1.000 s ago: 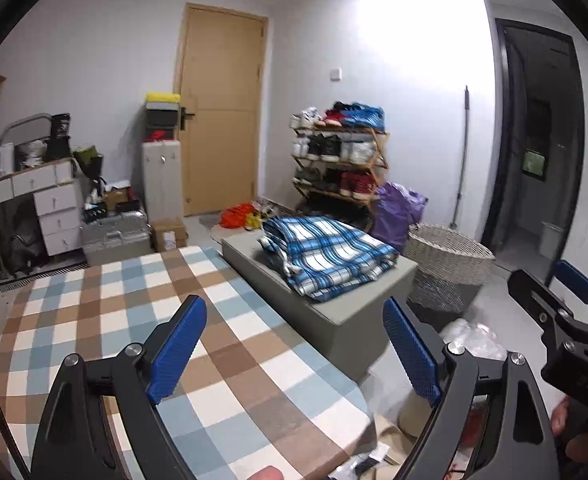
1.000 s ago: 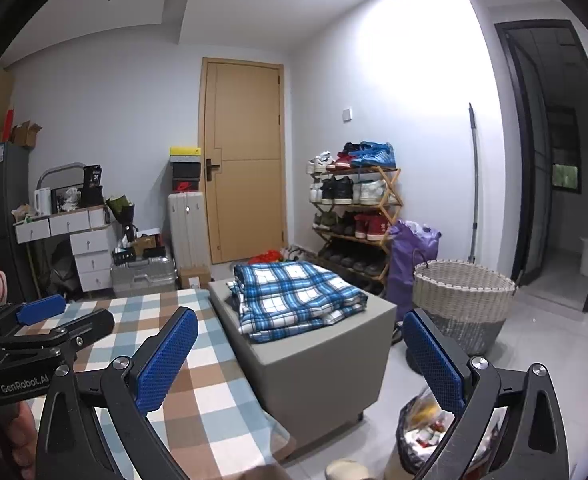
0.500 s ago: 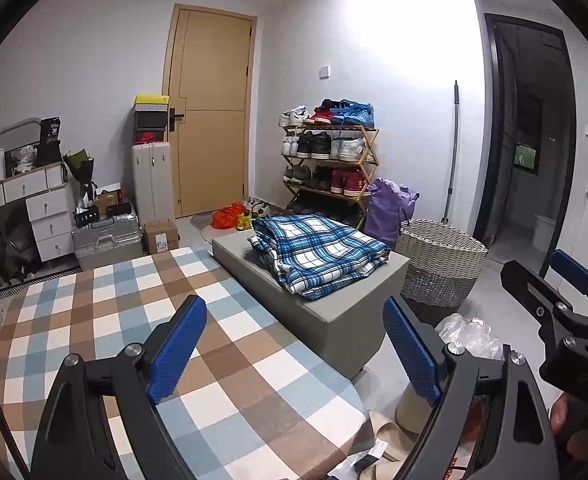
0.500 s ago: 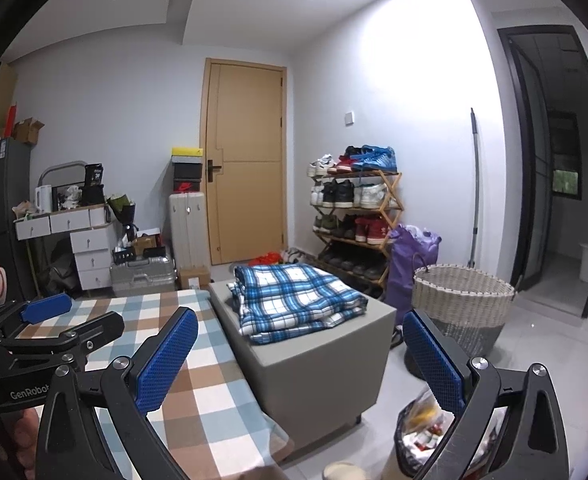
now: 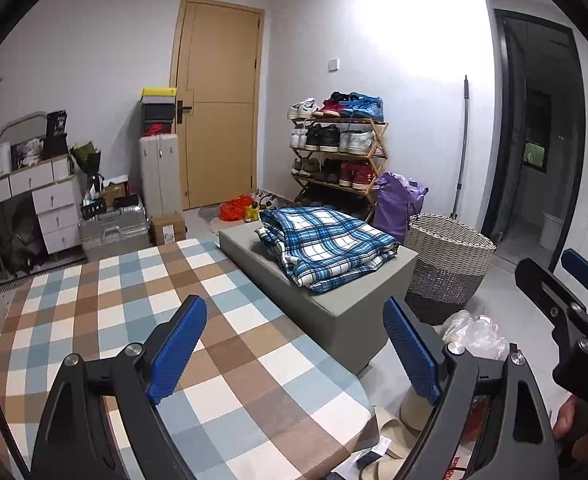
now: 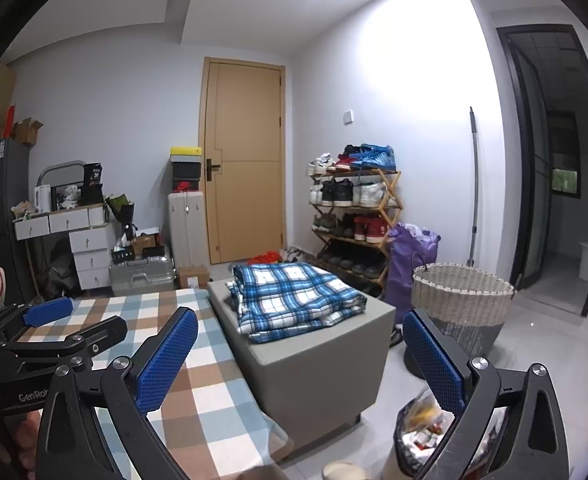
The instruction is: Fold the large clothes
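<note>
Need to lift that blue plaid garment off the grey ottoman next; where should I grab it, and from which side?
Judging by its pose, take the blue plaid garment at its near corner, where the stacked layers overhang toward the ottoman's front edge. Come in low from the checkered table side, so the fingers can pinch all layers together.

1. We hold the left gripper (image 5: 294,344) spread wide above a checked tablecloth (image 5: 134,300).
2. We see a folded plaid blanket (image 5: 326,246) on a grey bench (image 5: 334,312), beside a woven basket (image 5: 446,260).
</note>
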`<state>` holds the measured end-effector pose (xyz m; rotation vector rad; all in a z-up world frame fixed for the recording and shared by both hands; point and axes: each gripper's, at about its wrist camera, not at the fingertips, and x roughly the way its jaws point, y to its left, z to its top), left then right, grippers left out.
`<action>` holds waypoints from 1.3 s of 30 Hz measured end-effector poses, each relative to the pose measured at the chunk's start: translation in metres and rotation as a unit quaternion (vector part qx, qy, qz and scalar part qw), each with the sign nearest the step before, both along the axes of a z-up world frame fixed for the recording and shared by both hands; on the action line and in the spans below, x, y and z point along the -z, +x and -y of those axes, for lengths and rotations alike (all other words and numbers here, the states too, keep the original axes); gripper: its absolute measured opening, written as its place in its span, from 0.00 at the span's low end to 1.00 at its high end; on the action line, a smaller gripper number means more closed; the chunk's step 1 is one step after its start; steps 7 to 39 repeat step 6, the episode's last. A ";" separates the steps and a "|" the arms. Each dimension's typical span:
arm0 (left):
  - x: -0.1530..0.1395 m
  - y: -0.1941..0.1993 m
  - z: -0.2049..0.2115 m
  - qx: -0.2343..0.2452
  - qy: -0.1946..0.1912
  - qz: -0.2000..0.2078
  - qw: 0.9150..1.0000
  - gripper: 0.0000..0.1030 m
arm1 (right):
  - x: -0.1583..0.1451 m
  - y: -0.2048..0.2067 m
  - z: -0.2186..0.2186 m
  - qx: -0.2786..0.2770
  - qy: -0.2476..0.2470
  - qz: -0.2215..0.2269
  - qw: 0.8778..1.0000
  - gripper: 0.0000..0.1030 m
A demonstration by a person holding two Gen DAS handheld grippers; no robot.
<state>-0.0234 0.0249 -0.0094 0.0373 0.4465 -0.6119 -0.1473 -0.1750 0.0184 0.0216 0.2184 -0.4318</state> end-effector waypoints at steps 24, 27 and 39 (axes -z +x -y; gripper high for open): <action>0.003 0.003 -0.005 0.006 -0.015 -0.001 1.000 0.84 | 0.004 0.004 0.000 -0.001 0.003 -0.005 1.000 1.00; 0.003 0.003 -0.005 0.006 -0.015 -0.001 1.000 0.84 | 0.004 0.004 0.000 -0.001 0.003 -0.005 1.000 1.00; 0.003 0.003 -0.005 0.006 -0.015 -0.001 1.000 0.84 | 0.004 0.004 0.000 -0.001 0.003 -0.005 1.000 1.00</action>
